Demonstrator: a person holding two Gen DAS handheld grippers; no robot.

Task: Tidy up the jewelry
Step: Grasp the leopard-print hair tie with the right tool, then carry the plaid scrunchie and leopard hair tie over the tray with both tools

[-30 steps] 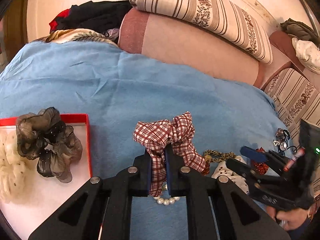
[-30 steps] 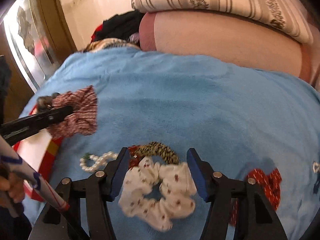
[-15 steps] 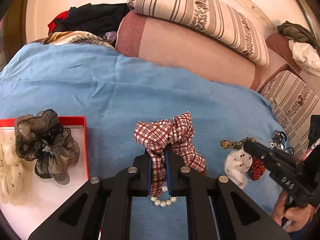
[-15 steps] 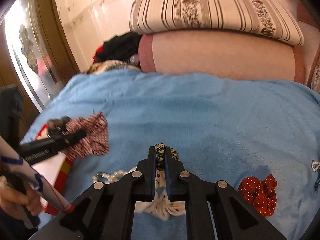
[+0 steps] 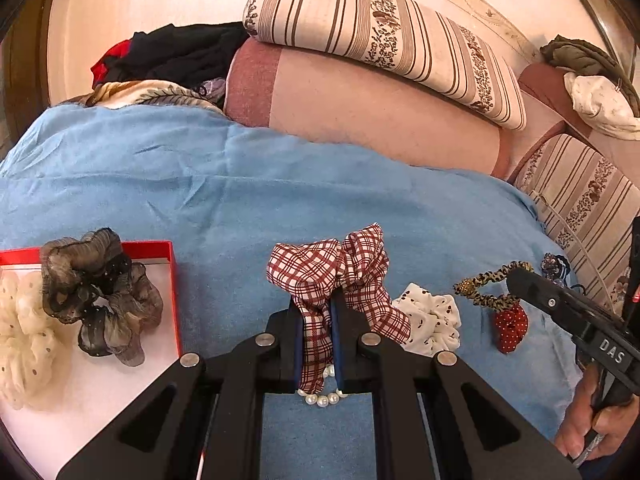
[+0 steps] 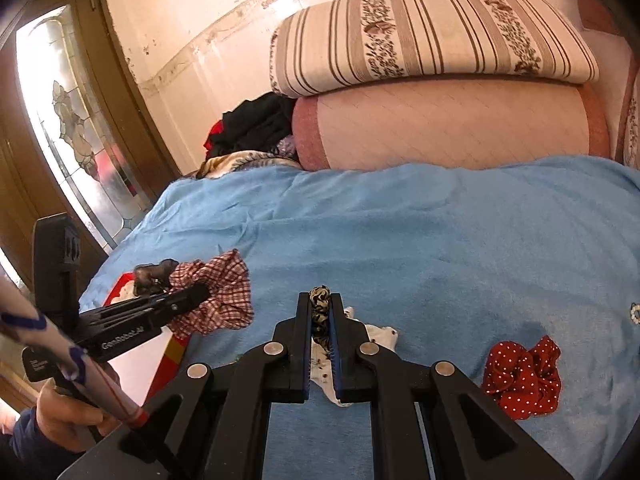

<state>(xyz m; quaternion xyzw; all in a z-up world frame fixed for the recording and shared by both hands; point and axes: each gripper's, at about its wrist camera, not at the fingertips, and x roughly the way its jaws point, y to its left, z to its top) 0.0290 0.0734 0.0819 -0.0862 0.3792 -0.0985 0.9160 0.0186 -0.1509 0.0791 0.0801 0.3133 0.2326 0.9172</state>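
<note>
My left gripper [image 5: 316, 308] is shut on a red plaid scrunchie [image 5: 340, 272] and holds it above the blue blanket [image 5: 240, 200], right of the red box [image 5: 173, 280]. My right gripper [image 6: 320, 300] is shut on a leopard-print scrunchie [image 6: 320, 314], which hangs stretched from its tip [image 5: 488, 284]. Under it a white dotted scrunchie [image 5: 432, 320] lies on the blanket. A red dotted scrunchie [image 6: 520, 380] lies to the right. In the box rest a black sheer scrunchie [image 5: 96, 292] and a cream one [image 5: 20, 340].
A pearl bracelet [image 5: 322, 398] lies under my left gripper. Small beaded pieces [image 5: 554, 264] sit at the blanket's right edge. Striped and pink cushions [image 5: 380, 100] close off the back, with dark clothes [image 5: 176, 56] piled at the back left. A glass door [image 6: 72, 120] stands at the left.
My right gripper went from open around the white scrunchie to shut on the leopard one and rose; the white one dropped back on the blanket. The left gripper kept still.
</note>
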